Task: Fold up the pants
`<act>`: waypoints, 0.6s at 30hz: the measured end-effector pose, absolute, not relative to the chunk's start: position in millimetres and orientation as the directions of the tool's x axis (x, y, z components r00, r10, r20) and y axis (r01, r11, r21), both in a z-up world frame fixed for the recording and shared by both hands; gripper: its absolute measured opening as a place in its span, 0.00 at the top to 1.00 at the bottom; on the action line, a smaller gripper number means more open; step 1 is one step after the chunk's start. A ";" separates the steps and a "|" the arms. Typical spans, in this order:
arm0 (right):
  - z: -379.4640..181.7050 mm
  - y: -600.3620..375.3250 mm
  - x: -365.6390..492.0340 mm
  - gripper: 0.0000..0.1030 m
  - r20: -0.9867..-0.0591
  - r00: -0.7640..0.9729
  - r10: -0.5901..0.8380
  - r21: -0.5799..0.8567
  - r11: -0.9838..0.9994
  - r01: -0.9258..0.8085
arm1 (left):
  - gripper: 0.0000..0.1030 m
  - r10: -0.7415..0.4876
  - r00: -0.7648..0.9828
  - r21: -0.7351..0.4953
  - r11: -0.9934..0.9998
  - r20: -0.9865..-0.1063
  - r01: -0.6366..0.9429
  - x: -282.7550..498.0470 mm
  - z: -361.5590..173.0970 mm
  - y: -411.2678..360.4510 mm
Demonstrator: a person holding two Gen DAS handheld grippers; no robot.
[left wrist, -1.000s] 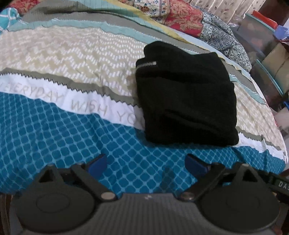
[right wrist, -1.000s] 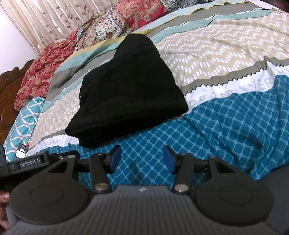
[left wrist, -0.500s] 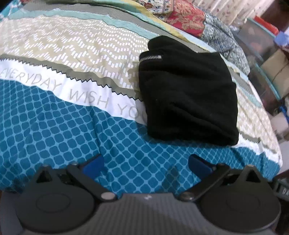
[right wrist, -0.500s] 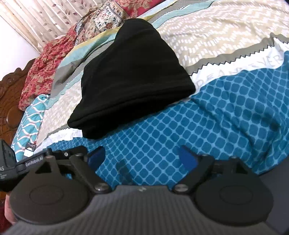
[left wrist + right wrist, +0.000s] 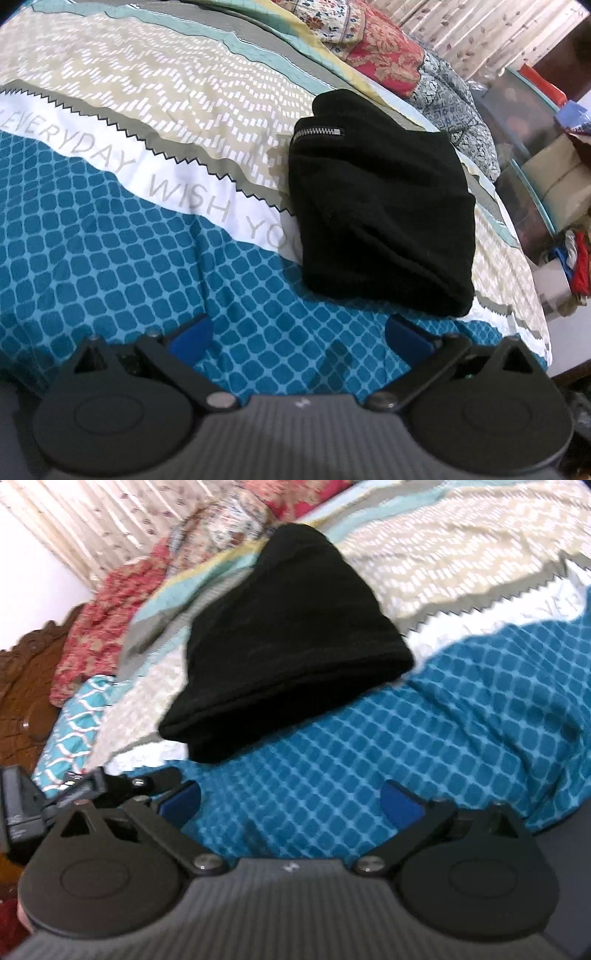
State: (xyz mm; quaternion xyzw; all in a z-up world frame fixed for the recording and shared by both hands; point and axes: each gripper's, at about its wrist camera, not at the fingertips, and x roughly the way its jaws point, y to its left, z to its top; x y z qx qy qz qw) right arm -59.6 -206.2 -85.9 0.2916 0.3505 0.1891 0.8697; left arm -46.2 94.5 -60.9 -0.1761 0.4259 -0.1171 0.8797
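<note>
Left wrist: left tongs [image 5: 299, 332] spread | right tongs [image 5: 291, 801] spread | folded pants [image 5: 380, 206] on bedspread [image 5: 110, 258], apart.

The pants [image 5: 380, 221] are black, of a soft fleecy cloth, and lie folded into a compact, thick bundle on the bedspread [image 5: 147, 258]. A silver zipper [image 5: 319, 132] shows on the top layer near one far corner. The bundle rests across the beige zigzag band and the white lettered stripe, its near rounded fold reaching the blue checked part. Nothing touches it.
</note>
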 end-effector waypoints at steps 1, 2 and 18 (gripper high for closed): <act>-82.8 -205.6 -61.9 0.00 -0.472 0.692 0.546 0.645 0.749 -0.151 | 0.00 -0.359 0.609 -0.412 0.909 -0.707 0.057 -46.3 -60.7 94.4; -79.2 -204.6 -64.1 0.00 -0.449 0.706 0.549 0.643 0.746 -0.171 | 0.00 -0.361 0.610 -0.416 0.908 -0.705 0.057 -46.6 -60.7 94.9; -72.7 -194.4 -63.4 0.00 -0.463 0.729 0.504 0.580 0.794 -0.181 | 0.00 -0.302 0.628 -0.308 0.946 -0.718 0.102 -52.6 -61.8 77.2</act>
